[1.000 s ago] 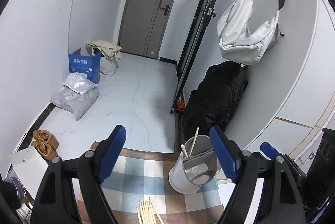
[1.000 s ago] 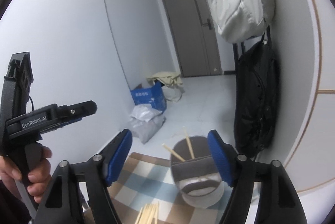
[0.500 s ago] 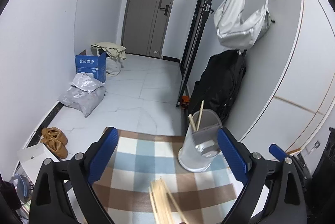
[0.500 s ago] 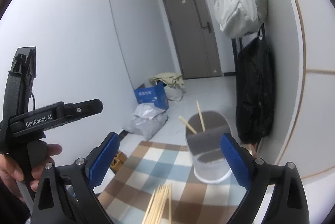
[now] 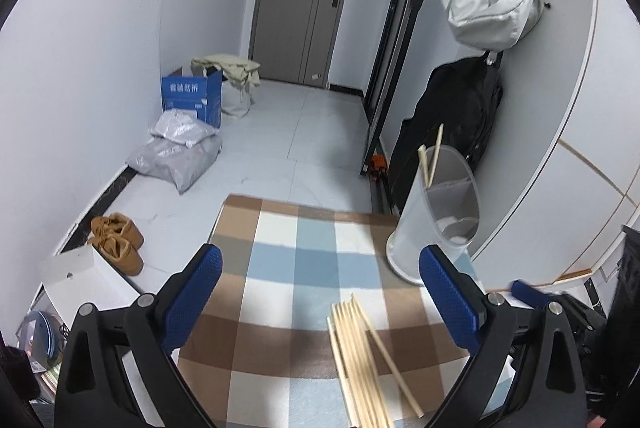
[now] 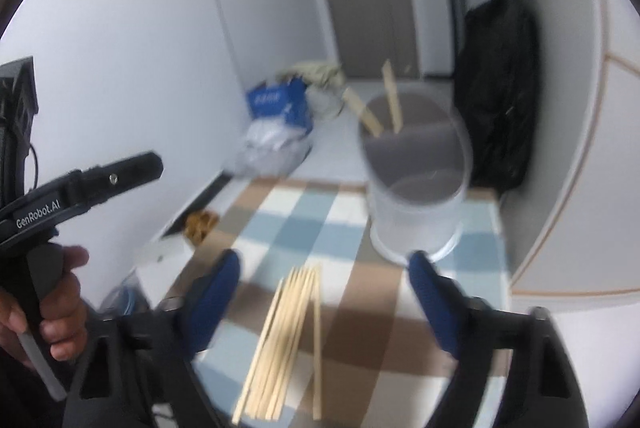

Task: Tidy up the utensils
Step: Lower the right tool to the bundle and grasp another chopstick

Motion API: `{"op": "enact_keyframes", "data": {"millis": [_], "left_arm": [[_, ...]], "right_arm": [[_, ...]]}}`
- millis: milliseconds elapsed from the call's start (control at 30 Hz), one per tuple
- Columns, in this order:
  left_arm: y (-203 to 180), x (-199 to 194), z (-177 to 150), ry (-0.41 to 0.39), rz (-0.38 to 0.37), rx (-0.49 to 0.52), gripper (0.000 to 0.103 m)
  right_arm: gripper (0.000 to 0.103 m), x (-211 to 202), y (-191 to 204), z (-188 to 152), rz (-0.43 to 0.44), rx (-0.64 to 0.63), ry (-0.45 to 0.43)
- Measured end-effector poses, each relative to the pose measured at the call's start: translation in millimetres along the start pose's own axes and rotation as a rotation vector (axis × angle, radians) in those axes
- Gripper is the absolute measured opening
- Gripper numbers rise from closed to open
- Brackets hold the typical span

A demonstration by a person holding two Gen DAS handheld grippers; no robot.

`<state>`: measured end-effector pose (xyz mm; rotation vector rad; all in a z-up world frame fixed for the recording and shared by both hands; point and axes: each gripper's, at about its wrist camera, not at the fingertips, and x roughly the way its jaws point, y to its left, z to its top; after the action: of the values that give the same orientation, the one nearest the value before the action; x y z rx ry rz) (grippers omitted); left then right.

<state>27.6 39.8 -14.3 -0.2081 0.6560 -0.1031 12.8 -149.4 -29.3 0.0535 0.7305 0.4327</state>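
A bundle of several wooden chopsticks (image 5: 362, 356) lies on the checked cloth (image 5: 296, 260); it also shows in the right wrist view (image 6: 286, 332). A white divided utensil holder (image 5: 436, 216) stands at the cloth's far right with two chopsticks (image 5: 430, 156) in its back compartment; it shows blurred in the right wrist view (image 6: 416, 184). My left gripper (image 5: 320, 292) is open and empty above the cloth, the bundle just right of its middle. My right gripper (image 6: 324, 292) is open and empty above the bundle's far ends.
The cloth covers a small table by a white cabinet wall (image 5: 560, 132). On the floor beyond are a blue box (image 5: 192, 96), grey bags (image 5: 176, 152), brown shoes (image 5: 118, 242) and a black bag (image 5: 452, 124). The left gripper's body (image 6: 76, 188) is at the left.
Both grippers have pulled back and tilted down. More of the cloth and the whole chopstick bundle have come into view. The holder now sits farther from both grippers. Both stay open.
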Motion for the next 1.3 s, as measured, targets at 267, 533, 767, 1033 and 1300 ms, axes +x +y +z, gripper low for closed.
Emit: {"op": "enact_keyframes", "data": {"millis": [267, 533, 767, 1033, 1300], "left_arm": [[25, 6, -7, 0.0, 0.065, -0.009, 0.096], [44, -1, 0, -0.025, 0.09, -0.017, 0.096], [66, 11, 1, 0.034, 0.078, -0.096, 0.096], [79, 15, 1, 0.064, 0.08, -0.142, 0.096], [85, 22, -1, 0.102, 0.089, -0.167, 0.096]], "right_arm": [[0.04, 79, 12, -14, -0.013, -0.098, 0.278], [0.027, 142, 19, -15, -0.039, -0.171, 0.485], [0.015, 175, 27, -16, -0.097, -0.242, 0.599], [0.015, 187, 34, -8, -0.127, -0.273, 0.63], [0.005, 183, 27, 0, -0.125, -0.173, 0.582]]}}
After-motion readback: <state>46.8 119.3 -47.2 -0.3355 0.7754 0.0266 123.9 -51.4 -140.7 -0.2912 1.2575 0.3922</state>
